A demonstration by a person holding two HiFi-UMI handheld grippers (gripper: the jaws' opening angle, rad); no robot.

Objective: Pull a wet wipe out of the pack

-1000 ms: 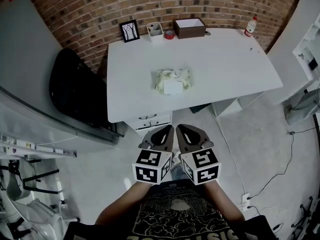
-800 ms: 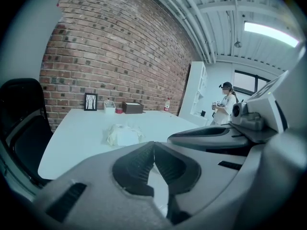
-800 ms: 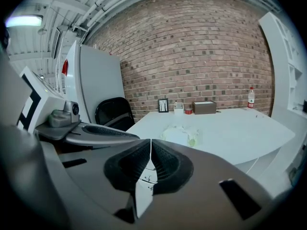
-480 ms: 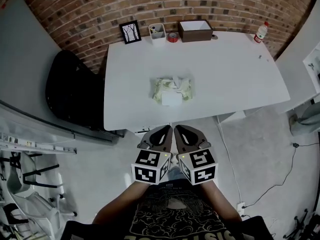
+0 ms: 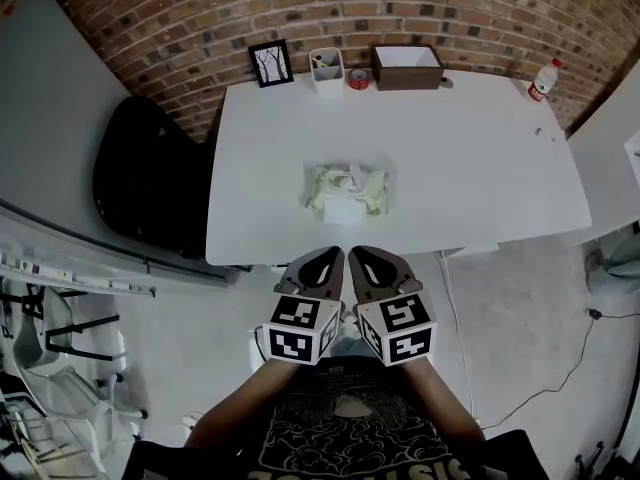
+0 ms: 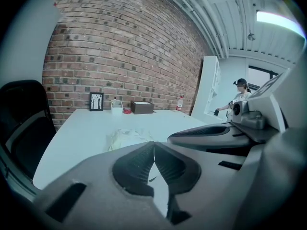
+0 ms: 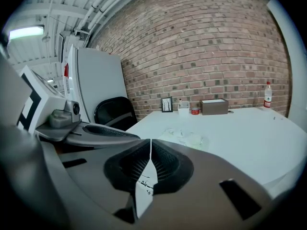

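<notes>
- Two grippers, left gripper (image 6: pixel 154 145) and right gripper (image 7: pixel 150 142): fingers pressed together, empty, short of the counter (image 5: pixel 470 158) edge.
- One wipe pack (image 5: pixel 346 191) mid-counter, toward the front edge.
- Likely risk: light pack lifting with the wipe unless pinned, or several sheets following.
- Far edge: one picture frame (image 5: pixel 271 63), one cup (image 5: pixel 327 68), one box (image 5: pixel 407 66), one bottle (image 5: pixel 543 79).

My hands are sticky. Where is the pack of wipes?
In the head view, the wet wipe pack lies on the white table near its front edge, straight ahead of the left gripper and right gripper.
</notes>
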